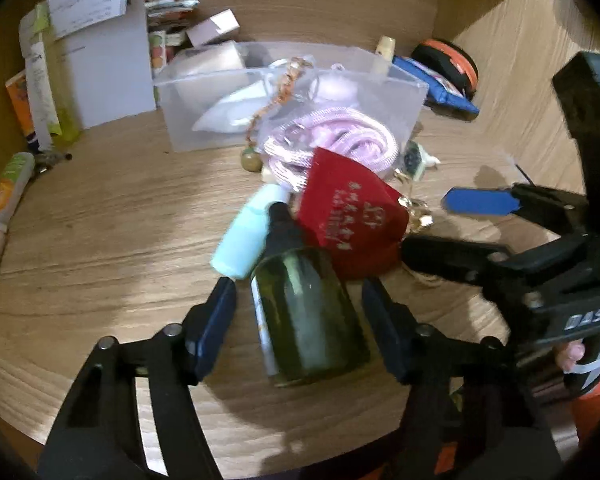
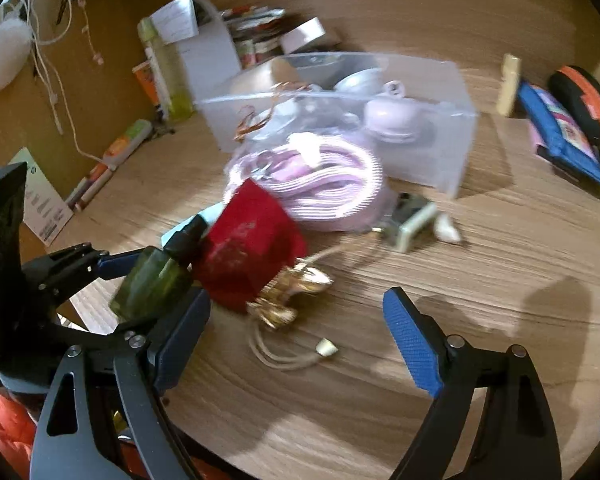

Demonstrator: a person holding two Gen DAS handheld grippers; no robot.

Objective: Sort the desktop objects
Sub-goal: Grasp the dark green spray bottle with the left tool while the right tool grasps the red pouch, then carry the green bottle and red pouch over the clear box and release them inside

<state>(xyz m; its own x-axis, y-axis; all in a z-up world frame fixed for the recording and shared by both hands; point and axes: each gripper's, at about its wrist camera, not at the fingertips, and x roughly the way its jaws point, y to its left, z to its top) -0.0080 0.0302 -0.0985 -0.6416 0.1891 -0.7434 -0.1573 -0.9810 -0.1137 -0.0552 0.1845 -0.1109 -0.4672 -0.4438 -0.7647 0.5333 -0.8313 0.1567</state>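
A dark green glass bottle (image 1: 306,312) with a black cap lies on the wooden desk between the open fingers of my left gripper (image 1: 300,320), which do not touch it. It also shows in the right wrist view (image 2: 152,284). Beyond it lie a light blue tube (image 1: 248,232), a red pouch (image 1: 348,216) with gold trinkets (image 2: 292,296), and a bagged pink cord (image 1: 332,144). A clear plastic box (image 1: 220,120) stands behind. My right gripper (image 2: 296,356) is open and empty over a cream cord (image 2: 288,352).
A white folder (image 1: 108,80), tubes (image 1: 8,188) and packets stand along the left wall. A blue pouch (image 1: 436,84) and an orange-black case (image 1: 452,60) lie at the back right. A small grey-green clip (image 2: 412,220) lies right of the pink cord.
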